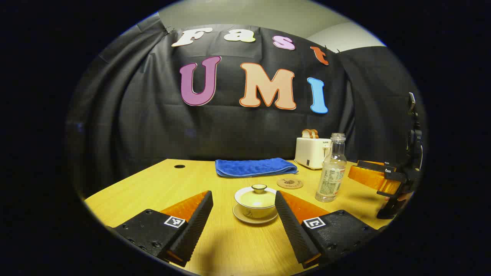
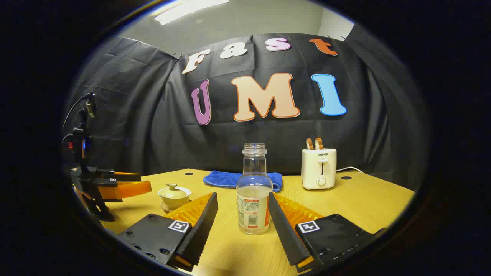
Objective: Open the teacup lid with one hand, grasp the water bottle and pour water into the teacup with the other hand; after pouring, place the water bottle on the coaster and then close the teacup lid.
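Wooden table (image 1: 145, 184) under both grippers. Left gripper (image 1: 243, 212) low, level, fingers wide, lidded teacup (image 1: 255, 199) on saucer (image 1: 245, 217) ahead between tips, untouched. Right gripper (image 2: 243, 214) low, level, fingers wide either side of one uncapped water bottle (image 2: 253, 191), not pressing it; bottle upright, some clear water inside. One coaster (image 1: 289, 183) just beyond teacup. One blue towel (image 1: 253, 167), one toaster (image 2: 318, 168) at back.

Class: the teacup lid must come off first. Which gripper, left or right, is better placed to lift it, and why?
Left. The open left gripper is lined up with the lidded teacup, which sits between its fingers. The right gripper is instead lined up with the water bottle, leaving the teacup off to its side.
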`<action>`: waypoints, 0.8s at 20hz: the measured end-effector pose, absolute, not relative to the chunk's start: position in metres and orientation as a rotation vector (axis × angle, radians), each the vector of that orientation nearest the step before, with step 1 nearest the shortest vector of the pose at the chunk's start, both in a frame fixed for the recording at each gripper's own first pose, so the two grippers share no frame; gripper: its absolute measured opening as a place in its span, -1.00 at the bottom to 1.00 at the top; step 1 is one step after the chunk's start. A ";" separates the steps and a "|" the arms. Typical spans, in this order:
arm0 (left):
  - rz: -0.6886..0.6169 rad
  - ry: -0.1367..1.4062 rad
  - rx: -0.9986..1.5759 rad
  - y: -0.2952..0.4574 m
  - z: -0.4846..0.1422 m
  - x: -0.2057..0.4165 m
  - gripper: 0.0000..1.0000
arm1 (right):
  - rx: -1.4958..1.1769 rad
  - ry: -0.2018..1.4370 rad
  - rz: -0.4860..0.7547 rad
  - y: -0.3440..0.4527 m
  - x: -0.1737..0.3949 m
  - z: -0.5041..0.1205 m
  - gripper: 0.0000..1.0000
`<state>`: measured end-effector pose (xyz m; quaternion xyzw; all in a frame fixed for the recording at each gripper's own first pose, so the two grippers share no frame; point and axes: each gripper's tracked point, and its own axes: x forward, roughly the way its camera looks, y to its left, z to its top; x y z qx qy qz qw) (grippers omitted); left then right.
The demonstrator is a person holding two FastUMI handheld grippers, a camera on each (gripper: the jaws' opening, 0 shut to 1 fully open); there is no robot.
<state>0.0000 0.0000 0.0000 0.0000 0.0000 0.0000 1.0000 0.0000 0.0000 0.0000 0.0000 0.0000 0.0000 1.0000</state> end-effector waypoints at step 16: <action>0.018 -0.030 0.042 0.002 0.005 -0.009 0.92 | -0.005 0.031 -0.077 -0.014 0.000 -0.008 0.73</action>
